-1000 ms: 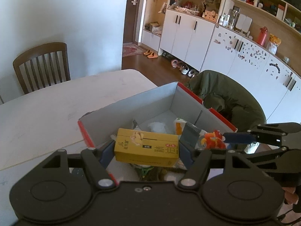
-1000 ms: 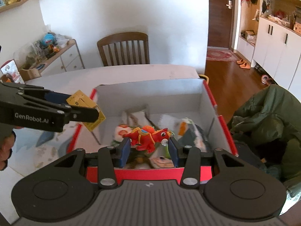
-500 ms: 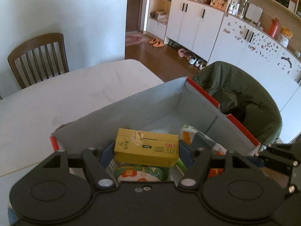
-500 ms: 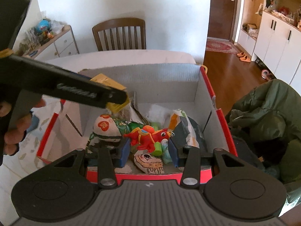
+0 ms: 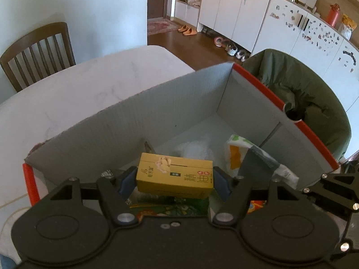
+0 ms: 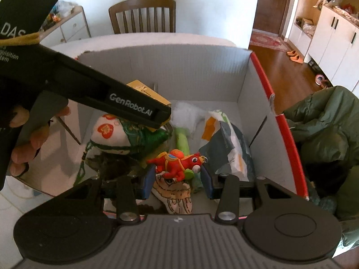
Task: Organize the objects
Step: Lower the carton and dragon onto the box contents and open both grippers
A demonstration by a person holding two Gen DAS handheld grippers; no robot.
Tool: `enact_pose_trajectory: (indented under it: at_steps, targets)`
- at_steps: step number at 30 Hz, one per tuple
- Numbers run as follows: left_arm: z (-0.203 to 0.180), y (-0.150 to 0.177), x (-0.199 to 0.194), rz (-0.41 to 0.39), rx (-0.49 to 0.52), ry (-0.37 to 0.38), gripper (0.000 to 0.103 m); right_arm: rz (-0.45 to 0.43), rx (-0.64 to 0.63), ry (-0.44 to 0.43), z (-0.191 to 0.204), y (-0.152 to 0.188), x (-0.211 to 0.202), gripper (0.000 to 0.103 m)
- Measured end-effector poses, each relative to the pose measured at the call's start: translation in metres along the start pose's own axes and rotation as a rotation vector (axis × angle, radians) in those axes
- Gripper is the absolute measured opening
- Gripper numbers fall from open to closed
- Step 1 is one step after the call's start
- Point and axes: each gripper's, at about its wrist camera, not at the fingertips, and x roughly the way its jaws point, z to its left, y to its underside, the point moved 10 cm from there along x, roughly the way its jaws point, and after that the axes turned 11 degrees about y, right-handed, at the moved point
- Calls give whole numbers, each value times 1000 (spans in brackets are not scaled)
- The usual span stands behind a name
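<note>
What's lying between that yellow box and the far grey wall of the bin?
Only a white fluffy wad and bare floor lie between yellow box and bin wall, left wrist view.

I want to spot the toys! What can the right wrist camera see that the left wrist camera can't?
Only the right wrist view shows the red rubbery horse toy in the right hand-held gripper, the white stuffed toy with orange patches, and the person's hand holding the left hand-held gripper.

Only the left wrist view shows the printed front of the yellow cardboard carton, clamped by the left hand-held gripper.

Both show the grey red-edged cardboard box, the wooden chair and the green jacket.
</note>
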Motion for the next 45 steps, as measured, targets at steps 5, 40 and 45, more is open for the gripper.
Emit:
enact_pose_trajectory:
  at_steps: [5,40,45]
  targets:
    - [-1,2,6,14,0,9,69,19,-1,-4,2,1,7,43]
    - [-22,3,-69,-133,36,13,81,-80,99,-61,-8,-2,-42,56]
    - [-25,6,-94,-179,41,9,82,-119,118,-78,-9,-4,-64,59]
